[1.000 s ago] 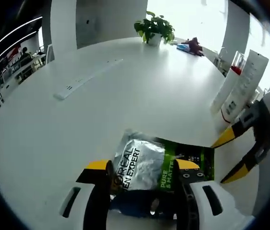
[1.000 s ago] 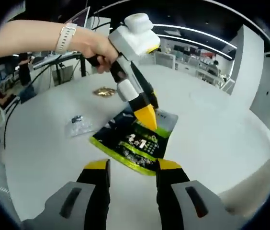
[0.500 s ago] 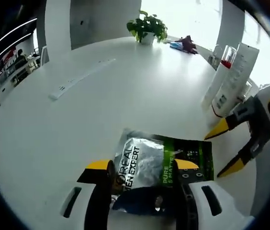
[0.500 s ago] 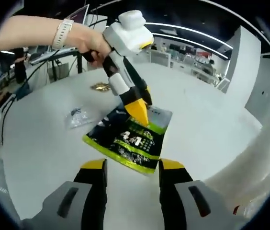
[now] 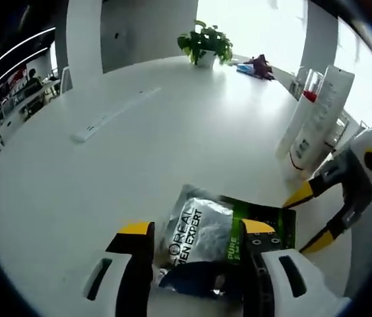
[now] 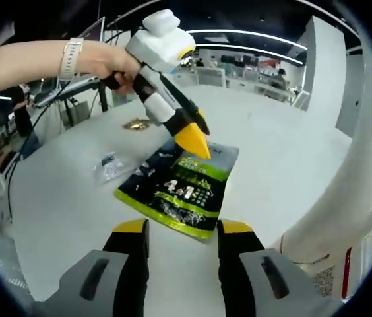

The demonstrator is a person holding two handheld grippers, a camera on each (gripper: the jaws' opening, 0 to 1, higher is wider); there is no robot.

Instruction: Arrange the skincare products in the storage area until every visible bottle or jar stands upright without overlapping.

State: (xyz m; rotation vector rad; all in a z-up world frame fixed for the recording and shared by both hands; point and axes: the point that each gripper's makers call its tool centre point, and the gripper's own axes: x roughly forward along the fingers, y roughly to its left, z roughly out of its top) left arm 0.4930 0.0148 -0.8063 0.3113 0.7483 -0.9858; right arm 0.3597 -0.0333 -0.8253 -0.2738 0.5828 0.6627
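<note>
Left gripper [image 6: 196,142] angles down, pinching sachet [image 6: 179,188]; right gripper [image 6: 183,231] hovers spread.

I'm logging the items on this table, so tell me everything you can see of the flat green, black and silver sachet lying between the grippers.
The flat green, black and silver foil sachet lies flat on the white table. One face shows silver with "L'OREAL MEN EXPERT" lettering and a green band reading "PURE"; the other end is black with a lime-green edge and white print. It looks like crinkled, glossy foil. The left gripper has its yellow tips at the sachet's silver end; whether they pinch it is unclear. The right gripper is open just short of it.
</note>
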